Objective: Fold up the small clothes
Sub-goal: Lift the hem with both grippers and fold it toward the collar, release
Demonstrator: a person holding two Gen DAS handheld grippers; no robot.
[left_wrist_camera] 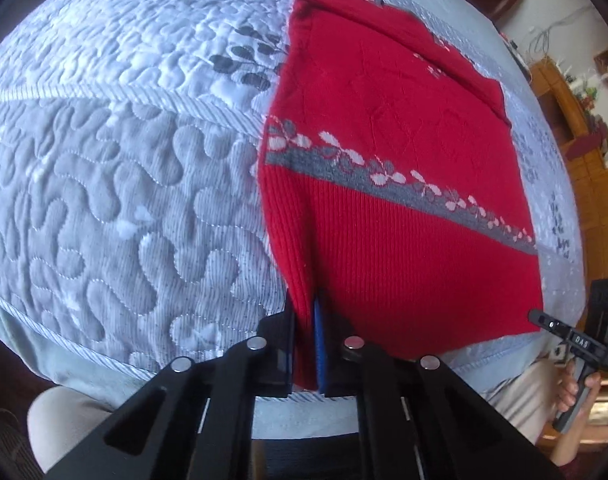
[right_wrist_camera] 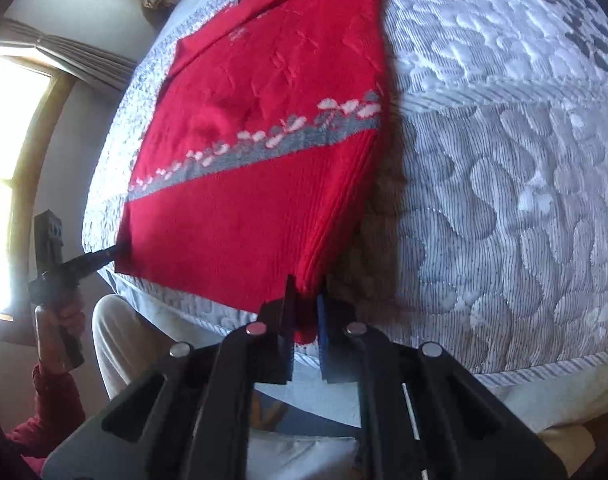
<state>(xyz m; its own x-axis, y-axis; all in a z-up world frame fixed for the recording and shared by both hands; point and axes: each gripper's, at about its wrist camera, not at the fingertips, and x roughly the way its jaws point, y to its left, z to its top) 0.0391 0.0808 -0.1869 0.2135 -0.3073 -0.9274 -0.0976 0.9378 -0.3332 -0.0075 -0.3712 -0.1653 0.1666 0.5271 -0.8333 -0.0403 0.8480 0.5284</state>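
Observation:
A small red knit sweater (left_wrist_camera: 384, 152) with a grey and white flower band lies on a quilted bed cover (left_wrist_camera: 124, 160). My left gripper (left_wrist_camera: 304, 316) is shut on the sweater's ribbed hem at its near left corner. My right gripper (right_wrist_camera: 306, 304) is shut on the hem's near right corner of the same sweater (right_wrist_camera: 256, 120). The right gripper also shows in the left wrist view (left_wrist_camera: 544, 320) at the hem's other corner, and the left gripper shows in the right wrist view (right_wrist_camera: 104, 256). The sleeves look folded in over the body.
The bed cover (right_wrist_camera: 504, 160) stretches wide beside the sweater. The bed's near edge (left_wrist_camera: 484, 360) runs just under both grippers. A bright window (right_wrist_camera: 8, 160) is at the left, wooden furniture (left_wrist_camera: 576, 128) at the far right. The person's legs (right_wrist_camera: 124, 340) stand against the bed.

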